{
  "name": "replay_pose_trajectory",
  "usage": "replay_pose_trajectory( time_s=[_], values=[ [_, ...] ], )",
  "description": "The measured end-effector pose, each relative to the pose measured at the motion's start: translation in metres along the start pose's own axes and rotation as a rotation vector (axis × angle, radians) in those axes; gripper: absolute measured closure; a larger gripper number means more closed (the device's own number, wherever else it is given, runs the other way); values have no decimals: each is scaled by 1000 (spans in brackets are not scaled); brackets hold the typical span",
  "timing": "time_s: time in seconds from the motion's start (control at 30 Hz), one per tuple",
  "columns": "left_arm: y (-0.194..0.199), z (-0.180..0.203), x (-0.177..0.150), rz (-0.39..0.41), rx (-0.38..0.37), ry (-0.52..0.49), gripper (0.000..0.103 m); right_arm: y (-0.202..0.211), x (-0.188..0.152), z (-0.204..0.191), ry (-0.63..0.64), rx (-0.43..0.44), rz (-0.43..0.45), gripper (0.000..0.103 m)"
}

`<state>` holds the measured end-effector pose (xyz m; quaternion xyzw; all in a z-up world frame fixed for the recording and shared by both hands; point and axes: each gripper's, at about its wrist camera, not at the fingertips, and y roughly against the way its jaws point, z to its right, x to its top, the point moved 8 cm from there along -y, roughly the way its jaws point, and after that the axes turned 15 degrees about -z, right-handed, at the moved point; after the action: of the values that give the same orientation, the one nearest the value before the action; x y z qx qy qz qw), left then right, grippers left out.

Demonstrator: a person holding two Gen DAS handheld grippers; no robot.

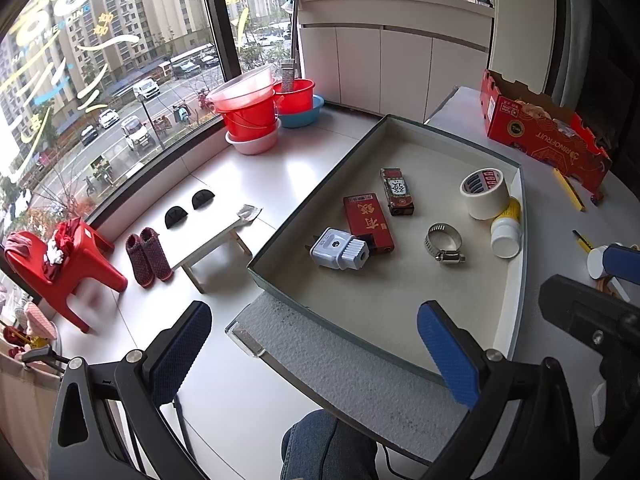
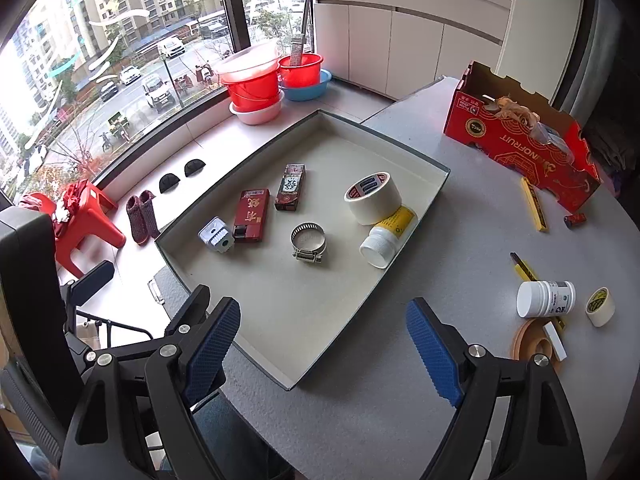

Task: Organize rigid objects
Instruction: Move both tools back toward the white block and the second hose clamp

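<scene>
A shallow tray (image 1: 518,240) (image 2: 428,204) on the grey table holds a white plug adapter (image 1: 338,249) (image 2: 216,237), a red box (image 1: 368,218) (image 2: 251,215), a dark patterned box (image 1: 397,191) (image 2: 291,187), a hose clamp (image 1: 443,242) (image 2: 308,242), a tape roll (image 1: 485,193) (image 2: 373,197) and a white-yellow bottle (image 1: 507,228) (image 2: 387,236). On the table right of the tray lie a white bottle (image 2: 545,298), a small tape roll (image 2: 600,306), a yellow knife (image 2: 522,266) and a yellow ruler (image 2: 534,204). My left gripper (image 1: 316,354) and right gripper (image 2: 324,354) are open and empty at the tray's near edge.
A red cardboard box (image 1: 548,128) (image 2: 520,136) stands at the back right of the table. A wooden ring with a white block (image 2: 538,342) lies near the right gripper. Red and blue basins (image 1: 260,108), a red stool (image 1: 68,264) and slippers (image 1: 148,256) are on the floor left.
</scene>
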<state>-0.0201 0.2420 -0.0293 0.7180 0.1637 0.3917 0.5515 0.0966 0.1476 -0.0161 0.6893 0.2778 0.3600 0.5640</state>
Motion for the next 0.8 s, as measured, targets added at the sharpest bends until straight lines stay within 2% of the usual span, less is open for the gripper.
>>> replay_pose_trajectory(
  time_s=[0.2,0.4,0.6,0.8],
  values=[
    [11,6,-4,11,-4,-15,0,9,-7,6,-9,-2,21,17],
    [21,29,-10,12,-22,-61,0,17,-26,26,-48,-1,30,17],
    [25,68,-23,-16,-82,-131,0,30,-57,75,-157,-9,63,17],
    [25,122,-43,-65,-146,-223,0,31,-110,139,-314,-20,58,17]
  ],
)
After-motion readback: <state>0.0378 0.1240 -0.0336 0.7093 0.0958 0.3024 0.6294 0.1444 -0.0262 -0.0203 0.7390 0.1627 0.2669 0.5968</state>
